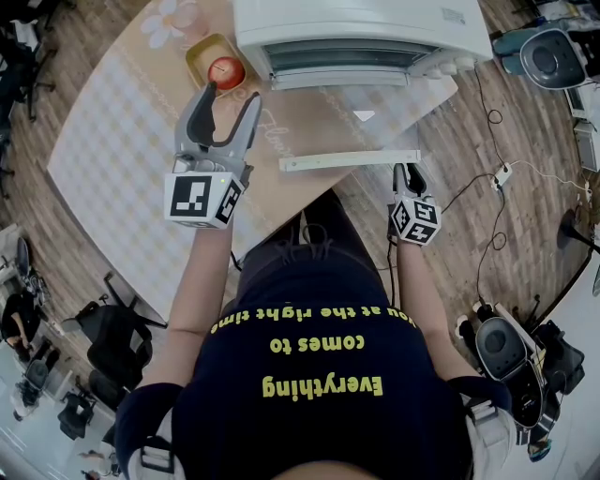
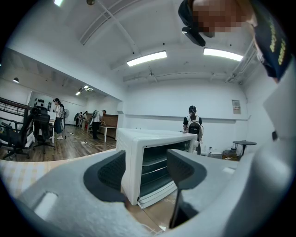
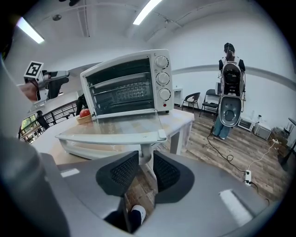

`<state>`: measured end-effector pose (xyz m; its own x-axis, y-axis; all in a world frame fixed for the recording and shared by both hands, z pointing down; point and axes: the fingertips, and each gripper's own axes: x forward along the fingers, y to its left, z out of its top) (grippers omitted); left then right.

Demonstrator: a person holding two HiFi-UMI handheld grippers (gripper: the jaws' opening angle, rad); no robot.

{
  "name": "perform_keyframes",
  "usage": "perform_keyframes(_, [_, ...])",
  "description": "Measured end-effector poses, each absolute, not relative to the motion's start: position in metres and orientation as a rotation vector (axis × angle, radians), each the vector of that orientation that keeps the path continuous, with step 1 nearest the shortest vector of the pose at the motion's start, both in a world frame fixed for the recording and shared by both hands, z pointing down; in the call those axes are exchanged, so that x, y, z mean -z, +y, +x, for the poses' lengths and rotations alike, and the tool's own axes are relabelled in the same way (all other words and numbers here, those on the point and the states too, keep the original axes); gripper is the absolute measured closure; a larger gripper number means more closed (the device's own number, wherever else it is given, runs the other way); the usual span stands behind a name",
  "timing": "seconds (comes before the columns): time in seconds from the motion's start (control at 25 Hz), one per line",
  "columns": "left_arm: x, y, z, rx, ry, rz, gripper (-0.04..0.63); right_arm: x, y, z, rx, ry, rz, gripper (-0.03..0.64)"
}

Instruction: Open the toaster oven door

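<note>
Toaster oven (image 1: pixel 356 23) partly past top edge

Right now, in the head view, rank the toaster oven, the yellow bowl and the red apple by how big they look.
1. toaster oven, largest even though the frame's top edge cuts it off
2. yellow bowl
3. red apple, inside that bowl

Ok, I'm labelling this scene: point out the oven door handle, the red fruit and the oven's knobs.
door handle (image 1: pixel 350 160), head view, middle of the white bar.
red fruit (image 1: pixel 226 71), head view, its top centre.
knobs (image 3: pixel 162 78), right gripper view, the middle knob's face.
</note>
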<state>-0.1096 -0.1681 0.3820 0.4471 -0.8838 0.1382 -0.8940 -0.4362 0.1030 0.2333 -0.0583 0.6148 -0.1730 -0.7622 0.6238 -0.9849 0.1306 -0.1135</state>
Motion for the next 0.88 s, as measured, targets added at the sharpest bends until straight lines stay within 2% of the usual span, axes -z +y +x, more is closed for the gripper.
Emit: perform_keyframes(0.88, [-0.382,-0.168,-0.109,-0.085,-1.58,2.522,0.319,-0.608,-0.05,0.236,-0.728,-1.995,1.647,0.488])
